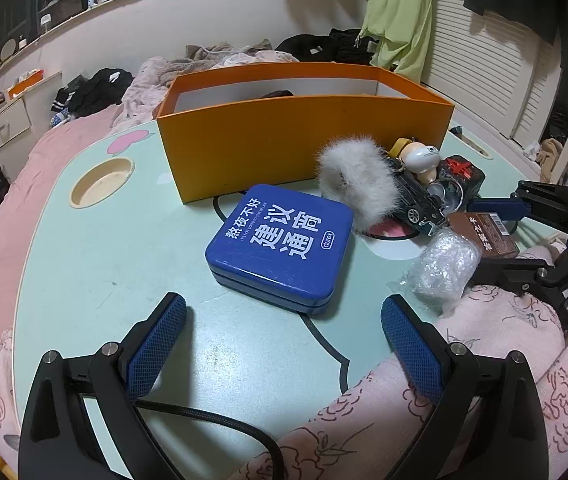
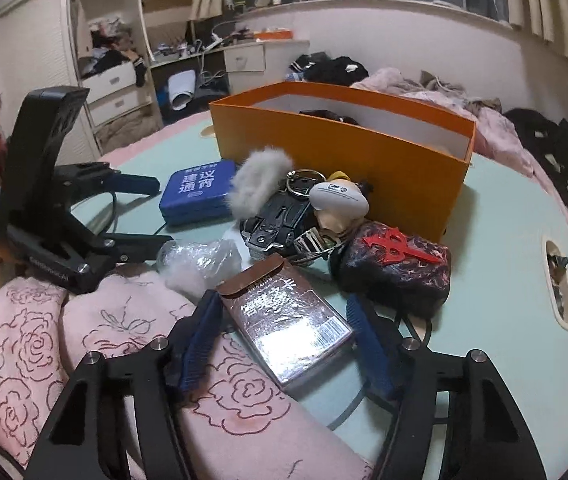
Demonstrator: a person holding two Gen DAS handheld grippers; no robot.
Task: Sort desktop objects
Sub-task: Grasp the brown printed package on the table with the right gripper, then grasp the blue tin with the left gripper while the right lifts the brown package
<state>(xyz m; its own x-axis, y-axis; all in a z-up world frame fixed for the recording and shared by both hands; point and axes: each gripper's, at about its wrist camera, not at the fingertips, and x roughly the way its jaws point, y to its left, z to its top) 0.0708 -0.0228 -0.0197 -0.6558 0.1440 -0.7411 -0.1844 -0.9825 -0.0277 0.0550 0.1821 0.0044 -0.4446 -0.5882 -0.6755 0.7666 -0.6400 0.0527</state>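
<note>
L gripper [image 1: 284,320] hangs wide open over the pale green table [image 1: 104,260], nothing between its pads; blue tin [image 1: 280,246] lies flat just past it at 12 o'clock. Orange box [image 1: 284,148] stands open-topped behind the tin, something dark inside, can't tell what.

R gripper [image 2: 284,332] sits half-open around a brown foil-wrapped pack [image 2: 284,320]. Pack lies between the 2 blue pads, gap showing on the right side; can't tell if the left pad touches. Pack rests partly on table, partly on the pink rose-print fabric [image 2: 124,340].

From the pack: dark pouch w/ red emblem [image 2: 396,268] at 2 o'clock, toy car [image 2: 276,220] and white fluffy piece [image 2: 256,184] at 12, clear plastic bag [image 2: 200,260] at 10. All piled close in front of the box.
</note>
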